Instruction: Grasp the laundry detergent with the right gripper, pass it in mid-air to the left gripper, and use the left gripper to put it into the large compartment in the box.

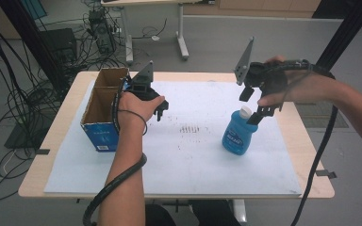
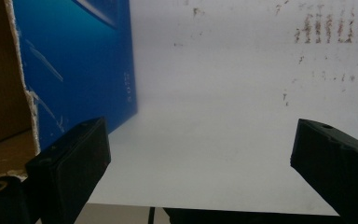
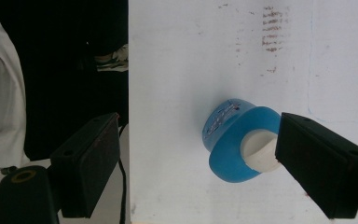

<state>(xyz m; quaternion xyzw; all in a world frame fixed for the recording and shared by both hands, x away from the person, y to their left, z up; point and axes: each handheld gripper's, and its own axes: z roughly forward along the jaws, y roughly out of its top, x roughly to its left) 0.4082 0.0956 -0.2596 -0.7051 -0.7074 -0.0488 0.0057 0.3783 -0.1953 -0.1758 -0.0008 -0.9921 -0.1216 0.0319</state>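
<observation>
A blue bottle (image 1: pixel 237 136) with a white cap (image 1: pixel 245 111) stands upright on the white sheet (image 1: pixel 193 155), right of centre. My right gripper (image 1: pixel 253 104) hangs just above the cap, pointing down, jaws apart. In the right gripper view the bottle (image 3: pixel 233 140) is seen from above, its cap (image 3: pixel 256 149) right beside the right-hand jaw and well off the other; the gripper (image 3: pixel 200 163) is open. My left gripper (image 1: pixel 160 109) hovers over the sheet beside an open cardboard box (image 1: pixel 100 134), open with nothing between its jaws (image 2: pixel 200 158). The box's blue side (image 2: pixel 74 56) is at that view's left.
The box has a blue front, brown inside and a divider, and stands at the table's left edge. Brown smudges (image 1: pixel 193 128) mark the sheet's middle. Cables and equipment lie on the floor beyond the table's left side; a desk's legs (image 1: pixel 181 42) stand behind.
</observation>
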